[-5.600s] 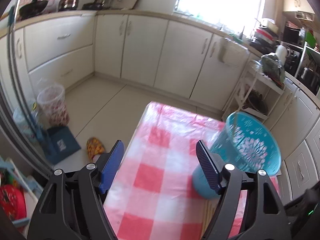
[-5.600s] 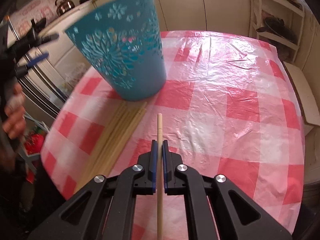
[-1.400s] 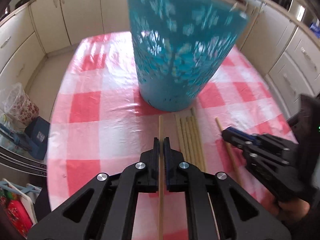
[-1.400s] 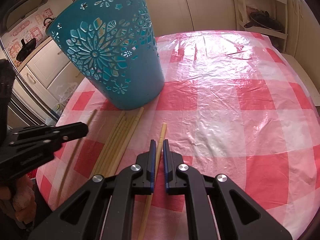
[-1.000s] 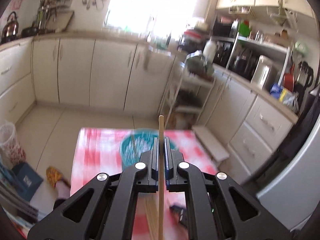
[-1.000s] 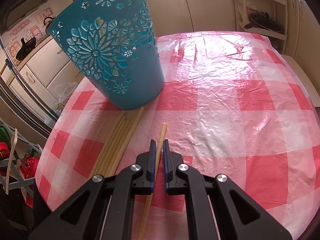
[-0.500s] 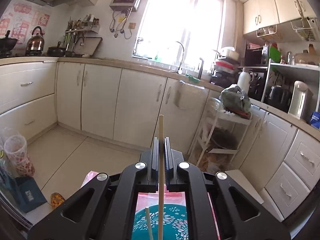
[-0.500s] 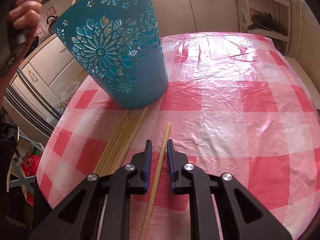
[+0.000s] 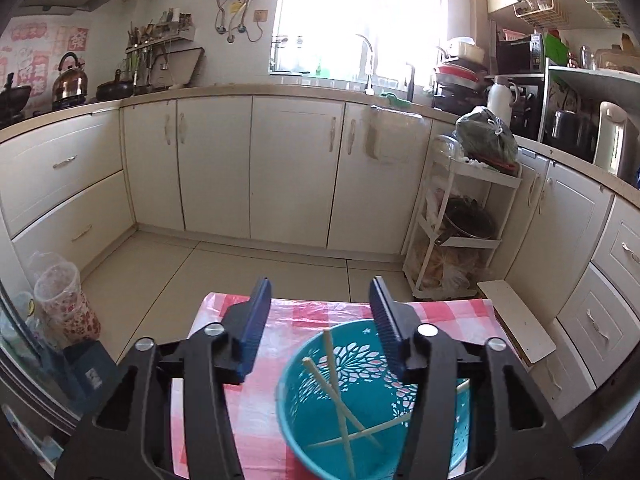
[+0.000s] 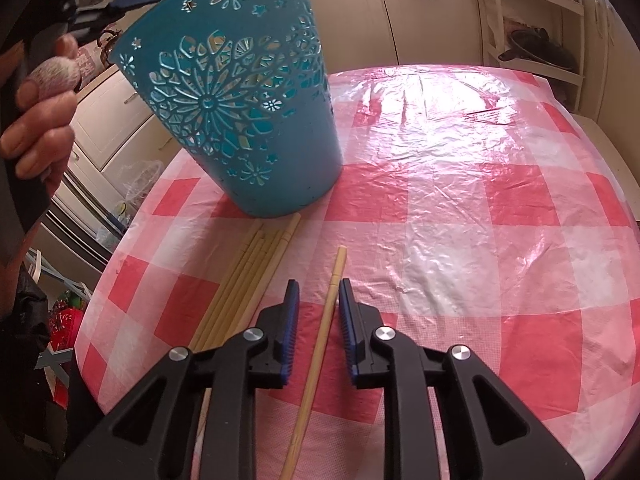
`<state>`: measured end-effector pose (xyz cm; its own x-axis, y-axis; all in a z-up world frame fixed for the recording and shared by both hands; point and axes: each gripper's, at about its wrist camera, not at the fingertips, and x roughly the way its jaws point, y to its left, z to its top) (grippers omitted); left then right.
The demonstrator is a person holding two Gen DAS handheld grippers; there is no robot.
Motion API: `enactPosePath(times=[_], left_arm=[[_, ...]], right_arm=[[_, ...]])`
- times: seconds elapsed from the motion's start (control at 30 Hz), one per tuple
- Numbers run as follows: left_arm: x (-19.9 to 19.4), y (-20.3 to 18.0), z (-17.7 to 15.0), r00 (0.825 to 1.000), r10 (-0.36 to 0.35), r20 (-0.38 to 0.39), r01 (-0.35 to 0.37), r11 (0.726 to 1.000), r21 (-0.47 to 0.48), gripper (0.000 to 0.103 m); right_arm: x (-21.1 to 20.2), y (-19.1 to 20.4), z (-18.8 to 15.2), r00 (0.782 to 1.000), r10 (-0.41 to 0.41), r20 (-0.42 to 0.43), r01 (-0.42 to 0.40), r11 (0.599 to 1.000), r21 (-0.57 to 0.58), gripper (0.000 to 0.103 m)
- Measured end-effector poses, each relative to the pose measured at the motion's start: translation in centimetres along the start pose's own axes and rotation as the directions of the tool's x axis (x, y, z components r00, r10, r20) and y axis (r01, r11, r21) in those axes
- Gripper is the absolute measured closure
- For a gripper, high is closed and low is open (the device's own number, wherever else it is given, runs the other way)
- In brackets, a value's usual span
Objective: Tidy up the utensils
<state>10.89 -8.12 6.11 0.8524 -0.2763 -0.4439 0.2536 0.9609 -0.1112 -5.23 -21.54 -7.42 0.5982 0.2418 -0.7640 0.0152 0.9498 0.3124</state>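
Above the teal basket [image 9: 304, 420], my left gripper [image 9: 318, 330] hung with its jaws opening and nothing between them. Several chopsticks lay crossed inside the basket [image 9: 340, 412] (their tops leaning on its inner wall), and beyond it stood cream kitchen cabinets [image 9: 256, 168] and a white rack [image 9: 456, 240].

Down on the surface, my right gripper [image 10: 318, 316] pointed at the red-and-white checked tablecloth [image 10: 460, 220], its jaws opening too, with a single chopstick [image 10: 324, 320] lying between them. Neither pad pressed on it; a gap showed on each side. That chopstick lay on the cloth, its far end short of the basket [image 10: 240, 92], which stood tilted in this view because of the lens. Just to the left, a bundle of chopsticks [image 10: 248, 276] lay side by side, their far ends at the basket's base. At the upper left, my left hand [image 10: 40, 120] gripped the other tool's handle, and its blue pads [image 10: 136, 0] showed near the basket's rim.
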Motion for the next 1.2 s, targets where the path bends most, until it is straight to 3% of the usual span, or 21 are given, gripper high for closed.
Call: enactPosePath(times=[0.23,0.3,0.37,0.5,0.63,0.77,0.93,1.1,1.2], left_arm=[[-5.4,6.5,-3.0,0.996,0.079,0.046,-0.073,0.991,-0.111,0.023],[-5.3,8.7,-4.8,0.995,0.096,0.003,-0.095,0.984,-0.152,0.023],[-3.9,10.7,-7.3,0.991,0.097,-0.087,-0.113,0.974,-0.197,0.023],[-1.7,12.9,-11.7,0.976,0.066,-0.206,-0.121,0.957,-0.265,0.023],[-0.3,12.8,-14.3,0.967,0.034,-0.254,-0.104,0.959,-0.265,0.023],[0.6,12.2,-15.6,0.959,0.028,-0.282,-0.101,0.963,-0.249,0.023],[0.8,12.0,-15.8,0.959,0.026,-0.283,-0.097,0.966,-0.238,0.023],[1.1,11.2,-15.8,0.957,0.042,-0.286,-0.102,0.975,-0.199,0.023],[1.1,10.3,-15.7,0.958,0.055,-0.283,-0.103,0.982,-0.158,0.023]], right_arm=[[-0.3,-0.1,-0.2,1.000,-0.018,-0.003,0.018,1.000,-0.014,0.084],[-0.2,0.8,-0.2,0.998,-0.068,-0.006,0.068,0.996,-0.058,0.085],[0.1,1.7,0.0,0.993,-0.120,-0.009,0.118,0.986,-0.121,0.087],[0.4,2.2,0.5,0.993,-0.113,-0.043,0.104,0.978,-0.179,0.095],[0.5,2.1,0.8,0.989,-0.107,-0.102,0.086,0.977,-0.193,0.095],[0.6,3.4,0.3,0.980,-0.178,-0.085,0.150,0.952,-0.268,0.095],[0.3,3.1,0.1,0.984,-0.134,-0.115,0.109,0.974,-0.200,0.096],[0.2,4.2,-0.4,0.974,-0.200,-0.104,0.163,0.944,-0.286,0.096],[-0.4,3.3,-0.5,0.984,-0.138,-0.115,0.109,0.969,-0.224,0.097]])
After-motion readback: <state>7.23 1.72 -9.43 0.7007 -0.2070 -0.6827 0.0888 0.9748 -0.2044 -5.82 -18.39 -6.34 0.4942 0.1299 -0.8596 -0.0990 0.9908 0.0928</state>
